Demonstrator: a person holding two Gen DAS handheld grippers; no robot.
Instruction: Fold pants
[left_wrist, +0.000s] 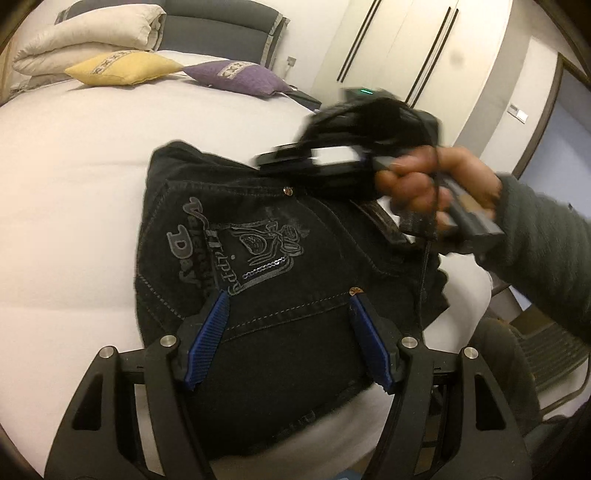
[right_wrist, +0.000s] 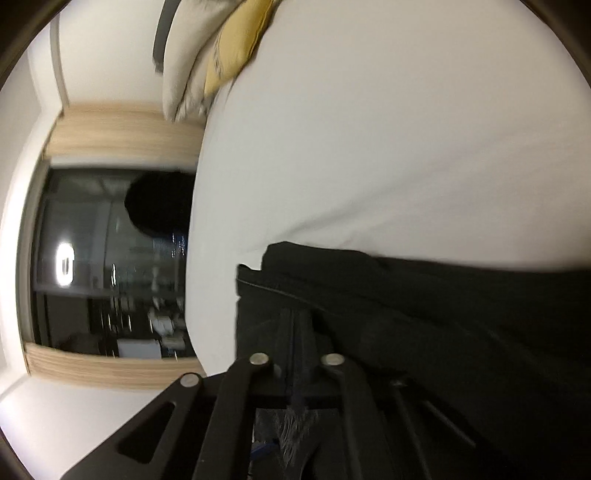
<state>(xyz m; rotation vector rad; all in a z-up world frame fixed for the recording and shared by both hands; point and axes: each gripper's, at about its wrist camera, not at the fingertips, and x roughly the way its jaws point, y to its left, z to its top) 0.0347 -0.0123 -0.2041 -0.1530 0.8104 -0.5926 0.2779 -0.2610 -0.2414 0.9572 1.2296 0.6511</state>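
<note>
Black denim pants (left_wrist: 266, 266) with an embroidered back pocket lie bunched on the white bed (left_wrist: 74, 206). My left gripper (left_wrist: 288, 306) is open, its blue-padded fingers (left_wrist: 210, 328) spread just above the pants near the pocket seam. My right gripper (left_wrist: 295, 158), held in a hand, is at the far waistband side, blurred. In the right wrist view, tilted sideways, the right gripper (right_wrist: 297, 321) is shut on a fold of the pants (right_wrist: 424, 306), with frayed cloth showing between the fingers.
A yellow cushion (left_wrist: 122, 68), a purple cushion (left_wrist: 236, 77) and a folded cream duvet (left_wrist: 88, 33) lie at the head of the bed. Wardrobe doors (left_wrist: 406, 48) stand behind. The bed edge and a dark window (right_wrist: 110, 266) show in the right wrist view.
</note>
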